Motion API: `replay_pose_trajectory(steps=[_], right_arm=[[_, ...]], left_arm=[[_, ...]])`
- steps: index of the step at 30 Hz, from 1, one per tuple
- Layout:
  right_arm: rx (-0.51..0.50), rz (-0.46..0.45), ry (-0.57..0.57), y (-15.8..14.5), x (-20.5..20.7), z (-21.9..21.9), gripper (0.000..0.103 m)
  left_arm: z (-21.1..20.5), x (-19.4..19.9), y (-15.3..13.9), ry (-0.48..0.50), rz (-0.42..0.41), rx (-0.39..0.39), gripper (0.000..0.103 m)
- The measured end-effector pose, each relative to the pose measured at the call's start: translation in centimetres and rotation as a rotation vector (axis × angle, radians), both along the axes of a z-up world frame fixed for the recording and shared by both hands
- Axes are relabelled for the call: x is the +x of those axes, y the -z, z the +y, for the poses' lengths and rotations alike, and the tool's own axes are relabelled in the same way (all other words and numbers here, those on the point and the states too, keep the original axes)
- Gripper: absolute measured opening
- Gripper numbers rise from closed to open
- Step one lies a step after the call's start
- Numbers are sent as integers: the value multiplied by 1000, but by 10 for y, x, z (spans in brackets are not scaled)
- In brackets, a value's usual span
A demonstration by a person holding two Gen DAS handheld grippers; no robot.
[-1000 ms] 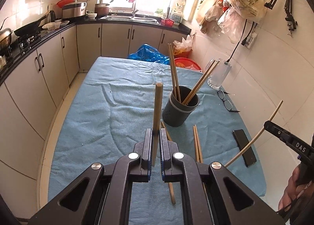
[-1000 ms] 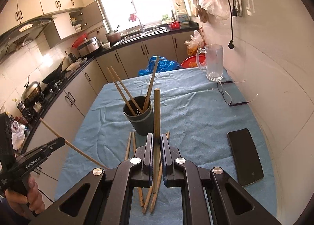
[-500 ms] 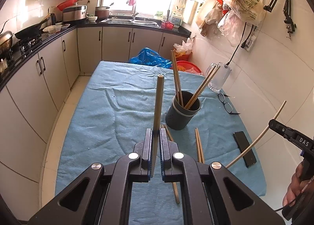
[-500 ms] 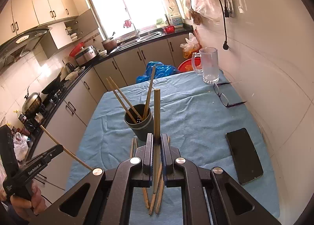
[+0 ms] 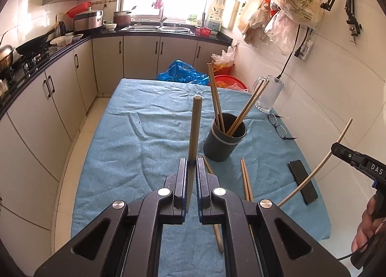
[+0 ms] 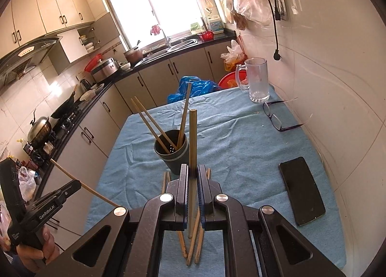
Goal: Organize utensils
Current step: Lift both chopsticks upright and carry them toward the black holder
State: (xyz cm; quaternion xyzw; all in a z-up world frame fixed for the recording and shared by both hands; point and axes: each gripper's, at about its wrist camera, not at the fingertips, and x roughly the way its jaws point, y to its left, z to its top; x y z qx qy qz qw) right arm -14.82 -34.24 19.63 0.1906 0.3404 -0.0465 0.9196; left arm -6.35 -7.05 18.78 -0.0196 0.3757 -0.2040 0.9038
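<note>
My left gripper (image 5: 191,175) clamps one chopstick (image 5: 194,129) upright; my right gripper (image 6: 192,180) clamps another chopstick (image 6: 192,141), both raised above the table (image 5: 125,141) near the grey holder (image 5: 224,140)

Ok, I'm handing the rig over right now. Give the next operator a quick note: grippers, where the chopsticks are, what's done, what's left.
Left gripper: shut on a chopstick, held upright above the cloth.
Right gripper: shut on another chopstick, also upright.
Dark holder stands mid-table on the blue cloth with four chopsticks already in it.
Loose chopsticks lie on the cloth just in front of the holder.
Left to do: drop both held sticks into the holder, then collect the loose ones.
Phone, glasses and mug sit on the right side.
</note>
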Motion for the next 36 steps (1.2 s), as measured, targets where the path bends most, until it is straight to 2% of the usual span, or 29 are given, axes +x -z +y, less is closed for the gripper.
replay_pose_trajectory(steps=[23,36], right_arm=[[15,-19,-2,-10,13,-6,7],[62,-59,-23,-30,44,-28,7]], left_arm=[[-10,9,-2,4,-6,1,6],[-20,34,-34,14,-30,-28,6]])
